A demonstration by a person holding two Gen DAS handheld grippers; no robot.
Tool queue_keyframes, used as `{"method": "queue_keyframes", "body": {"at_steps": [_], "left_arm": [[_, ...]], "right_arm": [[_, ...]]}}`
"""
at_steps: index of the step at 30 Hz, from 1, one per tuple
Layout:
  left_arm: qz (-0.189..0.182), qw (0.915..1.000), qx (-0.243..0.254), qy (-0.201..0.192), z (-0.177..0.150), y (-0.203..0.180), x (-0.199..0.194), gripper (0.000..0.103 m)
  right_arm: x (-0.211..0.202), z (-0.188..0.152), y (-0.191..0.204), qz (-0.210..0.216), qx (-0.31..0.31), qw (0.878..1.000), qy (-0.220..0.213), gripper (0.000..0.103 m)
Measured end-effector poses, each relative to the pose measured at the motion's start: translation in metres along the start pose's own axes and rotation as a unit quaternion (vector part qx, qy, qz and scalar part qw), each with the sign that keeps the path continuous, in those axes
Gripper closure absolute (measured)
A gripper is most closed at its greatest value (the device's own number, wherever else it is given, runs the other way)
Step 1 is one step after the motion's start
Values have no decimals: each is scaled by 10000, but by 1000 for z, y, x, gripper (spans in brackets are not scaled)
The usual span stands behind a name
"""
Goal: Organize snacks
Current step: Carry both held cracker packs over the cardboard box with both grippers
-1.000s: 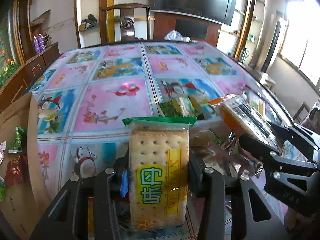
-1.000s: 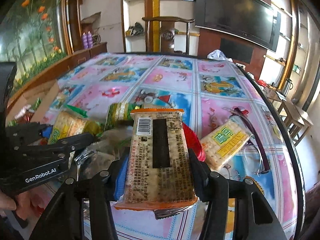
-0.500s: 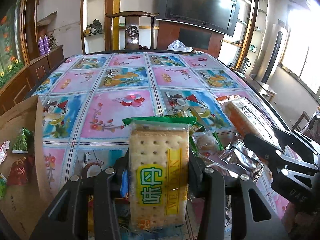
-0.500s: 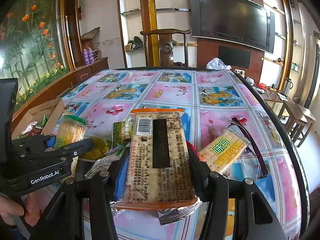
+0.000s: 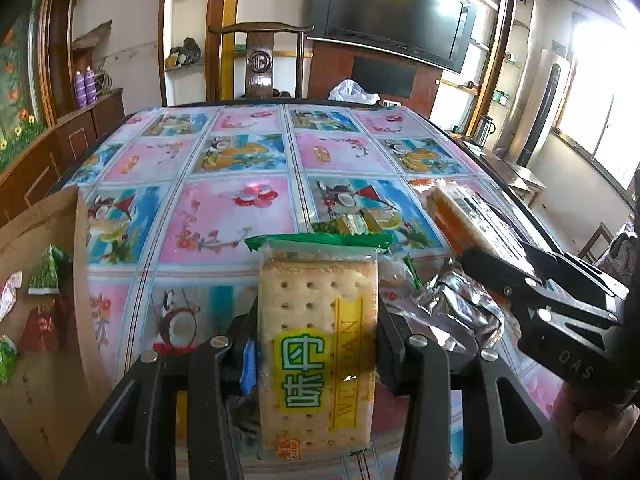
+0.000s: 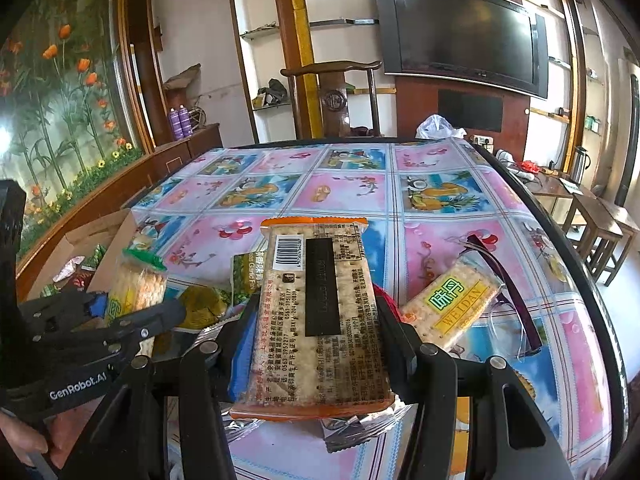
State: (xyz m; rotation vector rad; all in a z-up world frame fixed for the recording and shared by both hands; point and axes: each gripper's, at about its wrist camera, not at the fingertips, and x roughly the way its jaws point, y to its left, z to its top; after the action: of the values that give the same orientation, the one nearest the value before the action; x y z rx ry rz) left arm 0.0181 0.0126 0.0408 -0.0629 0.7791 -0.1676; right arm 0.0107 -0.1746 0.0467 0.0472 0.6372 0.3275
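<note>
Cardboard of the box (image 5: 36,280) filled the left edge of the frame, nearest the left gripper (image 5: 318,320), which clamped a green cracker pack (image 5: 318,332) lengthwise, while the right gripper (image 6: 316,320) gripped an orange cracker pack (image 6: 316,312) likewise, farther right.

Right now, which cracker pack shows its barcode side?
The orange-edged cracker pack in the right gripper; the green-topped pack and the loose pack on the table show yellow labels.

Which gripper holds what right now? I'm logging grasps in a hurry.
Left gripper: closed on the green-topped cracker pack.
Right gripper: closed on the orange-edged cracker pack, barcode side up.
</note>
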Motion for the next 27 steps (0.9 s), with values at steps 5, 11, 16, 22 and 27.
{"method": "queue_keyframes", "body": {"at_steps": [5,11,16,22,27], "left_arm": [[16,9999,-99,-20,-2,4,-13,59],[96,9997,-196,-148,-3,14,-34,59],[110,9991,-312,-253,-6,26,-52,59],[195,9981,-517,-274,-13,51,-69,59],[246,9959,-790,-364,-14,82,-85,58]], "right_arm": [[-1,1,1,68,26,10000,-10,46],[-3,1,6,244,-46,9997,-60,46],[-9,-1,21,467,-298,9982,-214,45],[-9,-4,36,613,-169,9979,-106,45],[-18,-3,57,1126,137,9935,-51,45]]}}
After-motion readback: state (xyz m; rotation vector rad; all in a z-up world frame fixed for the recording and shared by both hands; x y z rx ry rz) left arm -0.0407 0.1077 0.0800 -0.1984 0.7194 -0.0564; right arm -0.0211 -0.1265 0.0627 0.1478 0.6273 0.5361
